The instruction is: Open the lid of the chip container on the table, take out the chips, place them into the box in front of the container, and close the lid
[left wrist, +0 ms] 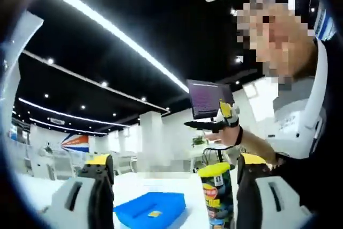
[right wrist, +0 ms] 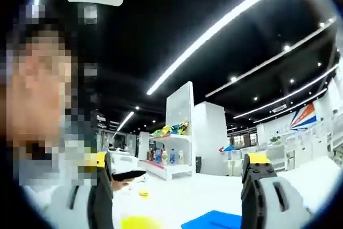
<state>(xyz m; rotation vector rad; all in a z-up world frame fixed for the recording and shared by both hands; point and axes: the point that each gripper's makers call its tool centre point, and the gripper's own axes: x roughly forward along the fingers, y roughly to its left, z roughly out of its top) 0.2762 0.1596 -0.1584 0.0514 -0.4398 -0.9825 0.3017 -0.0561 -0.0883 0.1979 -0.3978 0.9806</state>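
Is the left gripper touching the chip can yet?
Apart. In the left gripper view the open left gripper has jaws spread wide, and the chip can stands upright on the white table between and beyond them, with a gap to each jaw.

No legible text. Chip container (left wrist: 216, 197) carries colourful label with small white tag near top, print too blurred to read. Far monitor (left wrist: 209, 99) shows unreadable lines.
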